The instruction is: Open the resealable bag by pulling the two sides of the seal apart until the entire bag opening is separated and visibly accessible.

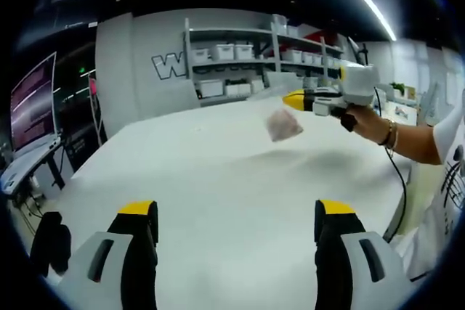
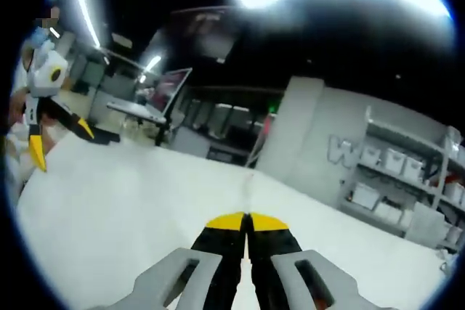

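A small clear resealable bag (image 1: 282, 125) with pinkish contents hangs above the white table (image 1: 218, 179), toward its far right. My right gripper (image 1: 293, 99) comes in from the right with a hand on it and is shut on the bag's top edge. In the right gripper view its yellow-tipped jaws (image 2: 247, 221) are pressed together, and a thin sliver of film (image 2: 250, 190) rises edge-on from between them. My left gripper (image 1: 236, 212) stands open, low over the near side of the table, well short of the bag. It also appears at the far left in the right gripper view (image 2: 62, 143), jaws apart.
Shelves with white bins (image 1: 232, 52) line the back wall. A monitor (image 1: 33, 99) stands on a desk at the left, beyond the table's edge. A person's hand and forearm (image 1: 392, 136) and a black cable (image 1: 396, 179) hang over the table's right side.
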